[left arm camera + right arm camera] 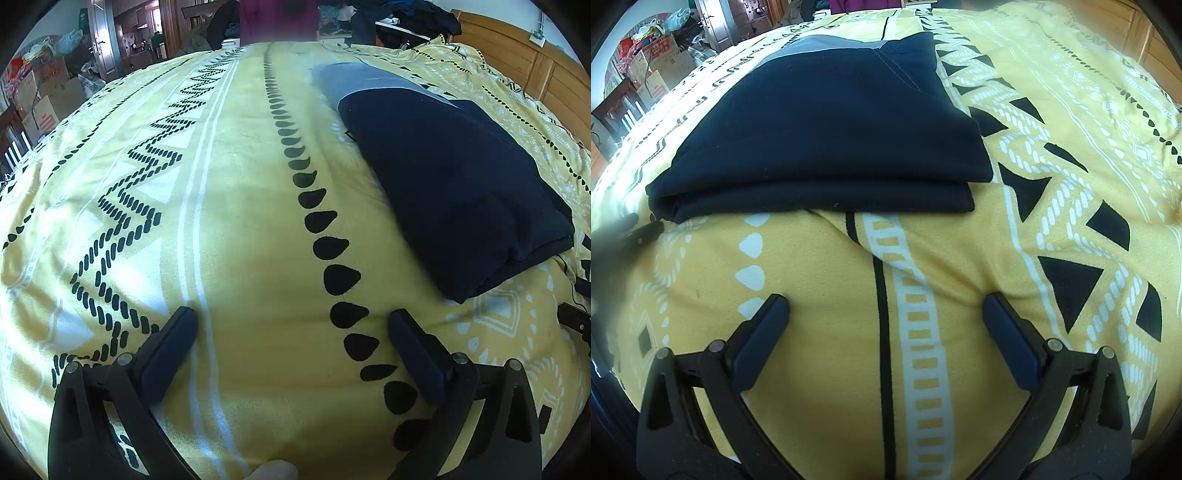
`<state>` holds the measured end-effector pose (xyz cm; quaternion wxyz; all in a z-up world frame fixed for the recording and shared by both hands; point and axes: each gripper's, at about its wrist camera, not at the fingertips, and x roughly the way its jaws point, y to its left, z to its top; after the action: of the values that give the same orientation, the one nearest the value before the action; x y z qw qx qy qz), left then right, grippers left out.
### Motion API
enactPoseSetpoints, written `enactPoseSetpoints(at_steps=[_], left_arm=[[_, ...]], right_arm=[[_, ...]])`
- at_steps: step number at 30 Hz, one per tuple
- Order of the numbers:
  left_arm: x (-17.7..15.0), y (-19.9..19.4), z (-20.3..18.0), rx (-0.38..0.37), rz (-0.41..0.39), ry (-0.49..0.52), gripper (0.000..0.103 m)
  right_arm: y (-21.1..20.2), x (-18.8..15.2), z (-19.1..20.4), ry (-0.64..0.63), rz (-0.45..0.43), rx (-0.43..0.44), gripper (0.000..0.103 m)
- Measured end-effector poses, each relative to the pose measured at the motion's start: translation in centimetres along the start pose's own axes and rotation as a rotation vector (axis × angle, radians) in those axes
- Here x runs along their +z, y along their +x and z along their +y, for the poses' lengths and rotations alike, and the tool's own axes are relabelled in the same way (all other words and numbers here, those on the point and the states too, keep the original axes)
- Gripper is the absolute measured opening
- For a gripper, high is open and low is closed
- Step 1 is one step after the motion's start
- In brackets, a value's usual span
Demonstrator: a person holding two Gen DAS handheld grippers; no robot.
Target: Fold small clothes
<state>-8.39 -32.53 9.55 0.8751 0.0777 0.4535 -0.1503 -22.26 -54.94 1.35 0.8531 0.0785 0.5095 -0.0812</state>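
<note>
Left gripper point(291, 317): fingers point(173, 343) spread wide apart, nothing between them, hovering low over bare blanket point(236, 221). Row of black teardrop marks point(325, 254) running up between the fingers toward the far edge of the bed. White stripes and a black zigzag band point(144, 192) just left of that.

Right gripper point(885, 306): fingers point(1012, 343) likewise wide apart and empty, over a black line and a white ladder stripe point(923, 350) printed on the blanket point(820, 295). Black triangles point(1067, 288) off to the right.

Garment point(827, 125): dark navy, folded into a thick flat stack, lying on the blanket straight ahead of the right gripper, apart from its fingertips. Folded edge point(820, 203) facing that gripper, two layers showing. Grey panel point(812, 46) at the far end, with a stitched seam on the navy part beside it. In the left wrist view, same garment point(454, 177) ahead and to the right of the left gripper, well clear of its fingers, grey part point(354, 83) again farthest away.

Blurred dark piece of the left tool point(639, 232) at the left edge of the right view, just beside the garment's near corner; touching or not, cannot tell.

Farther out: wooden headboard point(524, 62) on the right, heap of dark clothes point(417, 18) beyond the bed, cardboard boxes point(48, 99) and a doorway point(107, 40) on the left.
</note>
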Motion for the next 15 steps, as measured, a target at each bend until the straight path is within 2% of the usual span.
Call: enactPoseSetpoints(at_steps=[15], left_arm=[[-0.1,-0.11,0.02,-0.008,-0.005,-0.005,0.103]], right_arm=[[0.01,-0.01,-0.02,0.001,-0.001,0.001,0.103]])
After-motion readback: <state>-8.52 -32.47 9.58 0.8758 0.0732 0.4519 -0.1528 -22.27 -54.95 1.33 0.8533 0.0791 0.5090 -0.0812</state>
